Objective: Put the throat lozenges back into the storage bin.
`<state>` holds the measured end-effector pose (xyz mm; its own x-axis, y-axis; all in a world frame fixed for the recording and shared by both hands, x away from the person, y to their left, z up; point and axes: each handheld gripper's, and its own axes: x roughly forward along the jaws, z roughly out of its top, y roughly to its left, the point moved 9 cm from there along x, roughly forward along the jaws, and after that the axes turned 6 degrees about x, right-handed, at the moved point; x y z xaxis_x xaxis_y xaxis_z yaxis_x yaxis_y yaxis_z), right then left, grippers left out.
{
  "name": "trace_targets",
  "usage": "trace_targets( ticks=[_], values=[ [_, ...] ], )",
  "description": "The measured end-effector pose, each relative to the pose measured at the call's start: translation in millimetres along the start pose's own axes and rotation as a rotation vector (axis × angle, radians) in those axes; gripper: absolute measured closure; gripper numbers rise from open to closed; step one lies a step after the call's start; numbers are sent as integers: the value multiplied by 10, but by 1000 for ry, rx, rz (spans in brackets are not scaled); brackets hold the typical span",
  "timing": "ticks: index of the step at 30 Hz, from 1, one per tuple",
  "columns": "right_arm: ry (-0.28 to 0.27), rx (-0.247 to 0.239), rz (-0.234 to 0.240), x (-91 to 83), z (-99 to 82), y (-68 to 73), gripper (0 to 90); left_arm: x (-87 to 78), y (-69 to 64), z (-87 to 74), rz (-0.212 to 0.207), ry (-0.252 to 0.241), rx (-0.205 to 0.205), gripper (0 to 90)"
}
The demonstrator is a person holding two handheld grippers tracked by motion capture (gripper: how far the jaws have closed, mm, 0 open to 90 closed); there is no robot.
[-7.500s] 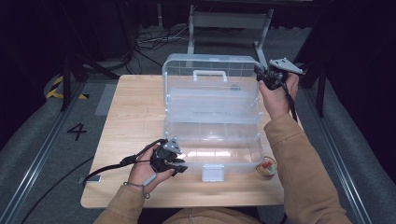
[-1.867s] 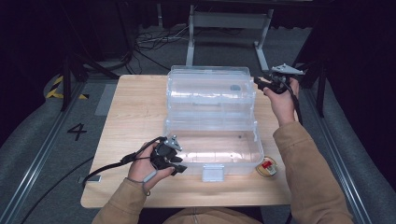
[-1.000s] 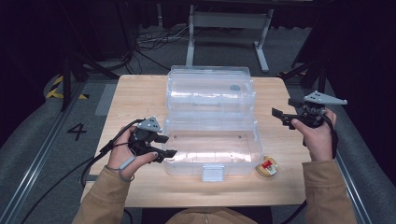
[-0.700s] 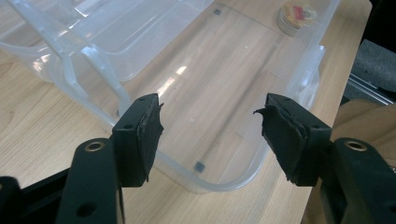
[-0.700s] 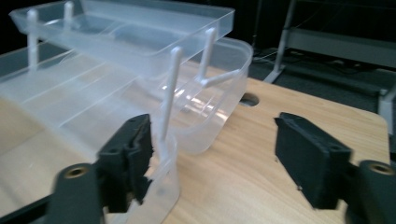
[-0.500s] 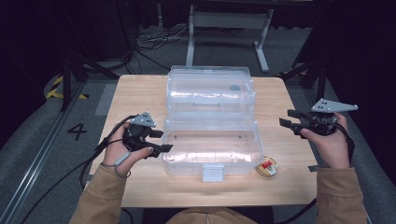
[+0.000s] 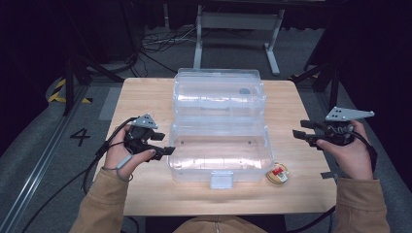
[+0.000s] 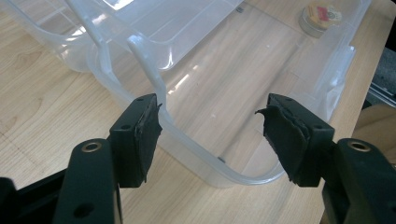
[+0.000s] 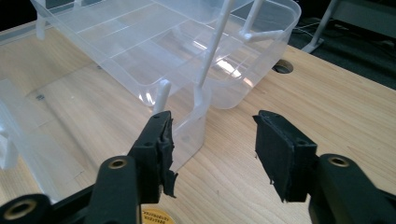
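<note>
Lying open at the middle of the wooden table (image 7: 145, 97): a clear plastic storage box (image 7: 218, 145), the landmark for all else. Nearest the person, at the box's front wall, a white latch (image 7: 221, 180); just right of that front corner, a small round tin (image 7: 277, 173) with a red and yellow label, close beside the wall but apart from it.

Level with the box's lower tray, at its left wall: left gripper (image 7: 163, 149), held in the left hand (image 7: 121, 155), jaws spread wide, empty, just now easing a little further apart; tips just beside the left rim, rounded corner of the tray (image 8: 224, 172) seen between and beyond the pads, no contact to be told.

Well off the box's right side, past the table edge: right gripper (image 7: 303, 135) in the right hand (image 7: 347, 155), jaws partly apart, nothing between them, lately closed in, then opening slightly.

Farther back, raised upper tray (image 7: 218, 94) on thin white arms (image 9: 210, 51); beyond the box, grey metal stand (image 7: 238, 29) and floor cables (image 7: 150, 46).
</note>
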<state>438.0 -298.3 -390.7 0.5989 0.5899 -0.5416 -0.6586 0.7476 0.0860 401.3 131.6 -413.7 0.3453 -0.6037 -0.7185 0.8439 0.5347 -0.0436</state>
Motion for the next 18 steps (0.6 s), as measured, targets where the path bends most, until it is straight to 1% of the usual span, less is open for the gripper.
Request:
trace_targets(
  ticks=[2, 4, 5, 6, 7, 8, 9, 10, 11, 15, 18],
  values=[
    [-2, -8, -8, 1, 6, 0, 429, -12, 5, -5, 1, 0, -4, 365],
    [12, -13, -34, -5, 3, -11, 405, -23, 18, -13, 6, -1, -10, 365],
    [11, -21, -46, -8, 6, -25, 407, -25, 32, -17, 8, -4, -6, 365],
    [16, -33, -53, -14, 3, -38, 411, -25, 38, -23, 9, -4, -13, 365],
    [21, -22, -48, -16, -5, -37, 406, -26, 51, -32, 12, 0, -12, 364],
    [21, -22, -48, -16, -5, -37, 406, -26, 51, -32, 12, 0, -12, 363],
    [28, -3, -38, -17, -18, -29, 401, -21, 53, -42, 10, 1, -20, 363],
    [46, 15, -26, -19, -43, -17, 411, -19, 61, -49, 14, 4, -19, 363],
    [70, 18, -19, -21, -70, -9, 412, -18, 61, -51, 14, 5, -21, 363],
    [128, -8, 15, -5, -126, 12, 419, -24, 55, -52, 13, 5, -19, 362],
    [164, -23, 22, 21, -170, 20, 413, -32, 61, -53, 16, 3, -18, 362]
  ],
)
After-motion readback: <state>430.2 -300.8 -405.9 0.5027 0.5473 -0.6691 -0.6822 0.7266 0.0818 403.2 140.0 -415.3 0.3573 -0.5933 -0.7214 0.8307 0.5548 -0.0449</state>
